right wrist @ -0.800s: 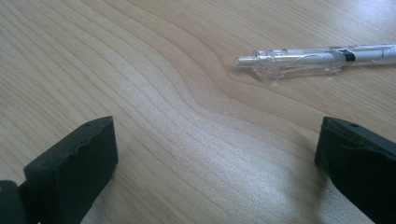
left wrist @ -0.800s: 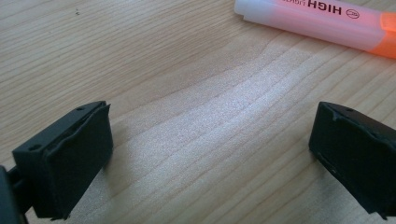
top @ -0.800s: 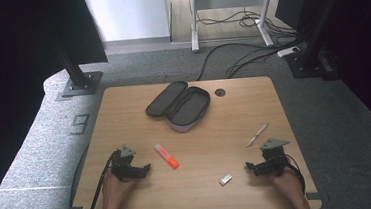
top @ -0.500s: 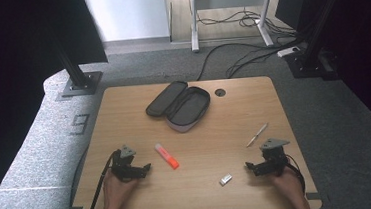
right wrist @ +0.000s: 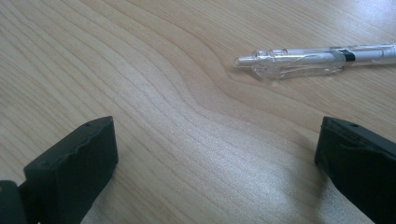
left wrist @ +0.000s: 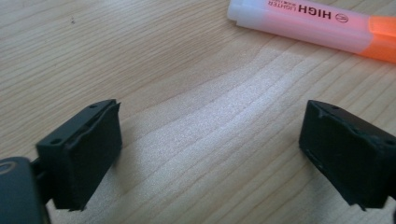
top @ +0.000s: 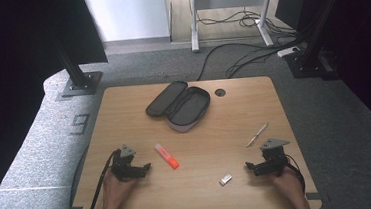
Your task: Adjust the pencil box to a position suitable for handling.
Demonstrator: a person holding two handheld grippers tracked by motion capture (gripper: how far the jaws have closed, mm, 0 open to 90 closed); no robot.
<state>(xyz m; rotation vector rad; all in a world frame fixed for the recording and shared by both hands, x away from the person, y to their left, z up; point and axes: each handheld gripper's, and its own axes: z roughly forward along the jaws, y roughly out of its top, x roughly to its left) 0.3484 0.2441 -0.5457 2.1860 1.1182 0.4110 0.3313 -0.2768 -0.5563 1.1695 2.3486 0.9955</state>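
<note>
An orange and white highlighter point(top: 167, 156) lies on the wooden table point(top: 216, 132), just right of my left gripper point(top: 145, 168). In the left gripper view the highlighter point(left wrist: 317, 25) sits beyond the open gripper point(left wrist: 210, 154), with bare wood between the jaws. A clear pen point(top: 257, 134) lies near the table's right side, a little beyond my right gripper point(top: 249, 166). The right gripper view shows the pen point(right wrist: 317, 58) ahead of the open gripper point(right wrist: 215, 163), which holds nothing. Both grippers rest low on the table near its front edge.
An open dark pencil case point(top: 179, 106) lies at the back middle, with a round cable hole point(top: 220, 92) to its right. A small white eraser-like piece point(top: 225, 180) sits left of the right gripper. Cables and stand legs lie on the floor behind the table.
</note>
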